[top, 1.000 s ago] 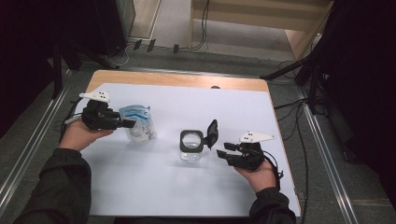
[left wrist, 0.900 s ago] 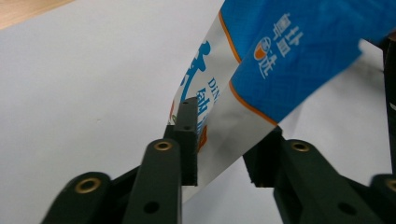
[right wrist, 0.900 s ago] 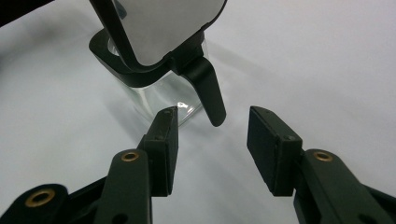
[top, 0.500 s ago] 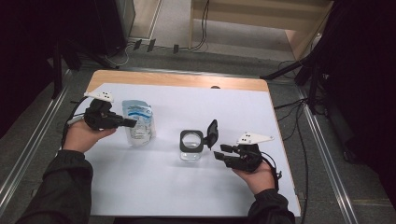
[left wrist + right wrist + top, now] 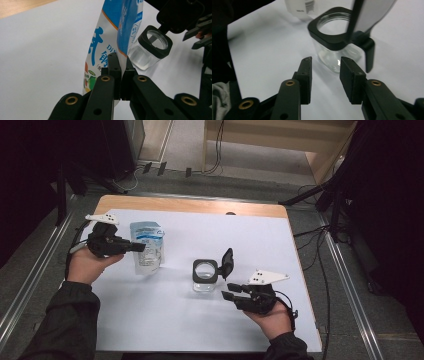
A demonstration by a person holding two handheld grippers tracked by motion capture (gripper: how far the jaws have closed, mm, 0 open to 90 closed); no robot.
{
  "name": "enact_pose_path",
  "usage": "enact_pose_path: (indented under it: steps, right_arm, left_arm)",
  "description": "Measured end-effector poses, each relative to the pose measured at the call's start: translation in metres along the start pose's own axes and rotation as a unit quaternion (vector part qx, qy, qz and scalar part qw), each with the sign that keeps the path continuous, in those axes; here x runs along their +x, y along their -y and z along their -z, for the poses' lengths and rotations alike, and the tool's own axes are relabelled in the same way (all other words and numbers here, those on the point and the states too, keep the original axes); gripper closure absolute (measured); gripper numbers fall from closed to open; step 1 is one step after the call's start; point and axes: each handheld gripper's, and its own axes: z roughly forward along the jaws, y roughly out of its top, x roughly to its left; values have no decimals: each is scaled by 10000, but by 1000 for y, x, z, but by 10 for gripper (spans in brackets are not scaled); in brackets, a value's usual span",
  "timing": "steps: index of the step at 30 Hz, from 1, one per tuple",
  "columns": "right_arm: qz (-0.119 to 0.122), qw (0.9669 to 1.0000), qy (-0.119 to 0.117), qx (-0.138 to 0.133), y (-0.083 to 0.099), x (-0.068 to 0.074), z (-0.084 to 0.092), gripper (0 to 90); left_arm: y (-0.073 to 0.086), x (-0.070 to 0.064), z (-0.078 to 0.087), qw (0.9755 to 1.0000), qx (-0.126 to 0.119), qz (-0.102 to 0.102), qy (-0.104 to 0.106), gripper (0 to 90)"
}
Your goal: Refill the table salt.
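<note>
A blue-and-white printed pouch [image 5: 147, 247] stands upright at the table's left, and my left gripper [image 5: 140, 247] is shut on its edge. In the left gripper view the pouch [image 5: 112, 32] runs up from between the pressed jaws of that gripper [image 5: 120, 62]. A clear square jar [image 5: 205, 275] with a black rim stands mid-table, its hinged lid [image 5: 227, 262] raised. My right gripper [image 5: 227, 291] lies just right of the jar, open. Its jaws have just been closing, with nothing between them. In the right gripper view the jar [image 5: 332, 37] stands just beyond the right gripper [image 5: 325, 65].
A white sheet [image 5: 165, 320] covers most of the wooden table [image 5: 190, 206]. Metal rails run along both sides of the table, and cables [image 5: 320, 270] trail on the floor at the right. Wooden furniture [image 5: 280, 140] stands behind.
My left gripper's jaws have closed on the pouch and the hand has risen a little. My right gripper has moved toward the jar with its jaws narrowing.
</note>
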Motion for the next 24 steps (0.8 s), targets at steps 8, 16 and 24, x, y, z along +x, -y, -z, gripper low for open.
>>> enact_pose_path:
  steps: [8, 16, 24]
  right_arm:
    - [248, 9992, -322, -40, -7, 27, -9, 726]
    - [254, 9990, -377, -21, -22, 45, -32, 796]
    - [320, 9979, -566, 38, -37, 55, -61, 782]
  left_arm:
    - [-6, -11, 0, 9996, 36, 102, 262, 900]
    - [-13, -29, 10, 9994, -59, 71, 323, 900]
    - [-13, -39, 18, 9996, -54, 126, 259, 900]
